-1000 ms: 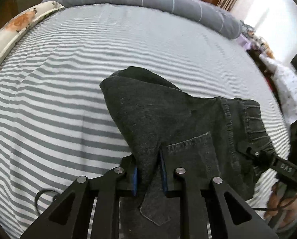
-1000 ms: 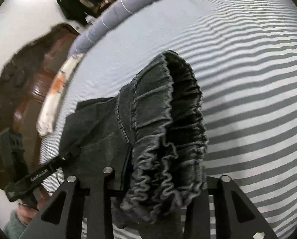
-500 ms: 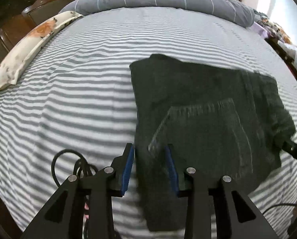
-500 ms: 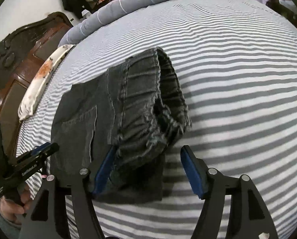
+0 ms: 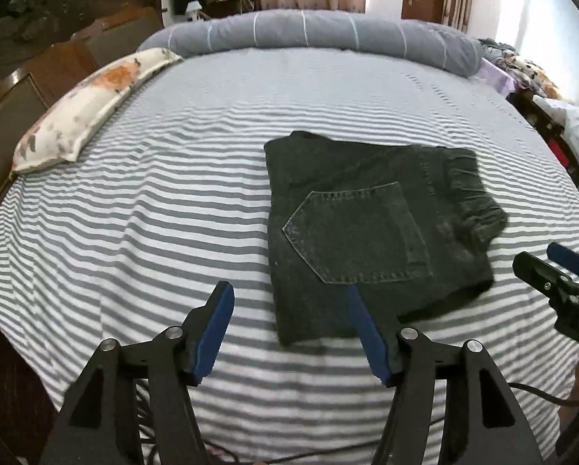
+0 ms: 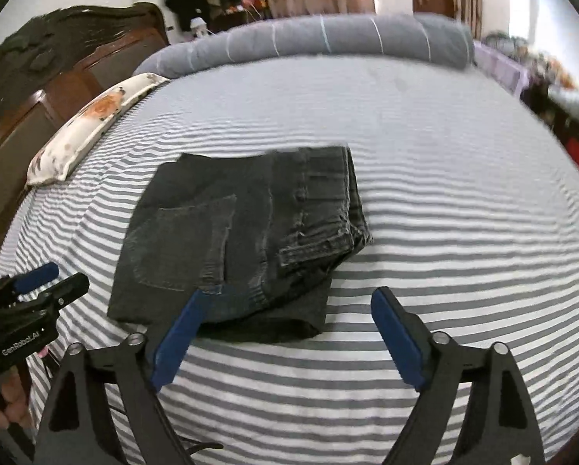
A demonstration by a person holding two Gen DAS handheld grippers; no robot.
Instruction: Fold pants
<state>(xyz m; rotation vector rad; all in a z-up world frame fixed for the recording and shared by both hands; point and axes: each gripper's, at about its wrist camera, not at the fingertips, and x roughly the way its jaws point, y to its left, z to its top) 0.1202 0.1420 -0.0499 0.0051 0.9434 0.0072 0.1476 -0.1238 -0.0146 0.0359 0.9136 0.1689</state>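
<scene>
pants (image 5: 370, 228): folded up, we see them flat on the striped bed (image 5: 134, 224) | left gripper (image 5: 291, 329): jaws just opened, spread, nothing pinched | right gripper (image 6: 285, 333): same, just opened wide, holding nothing

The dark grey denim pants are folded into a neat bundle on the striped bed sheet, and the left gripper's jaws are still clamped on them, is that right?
Not quite. The dark grey denim pants do lie folded on the striped bed sheet, but the left gripper is not clamped on them: its jaws have just been opening and stand apart with nothing pressed between them, as the left wrist view shows.
</scene>
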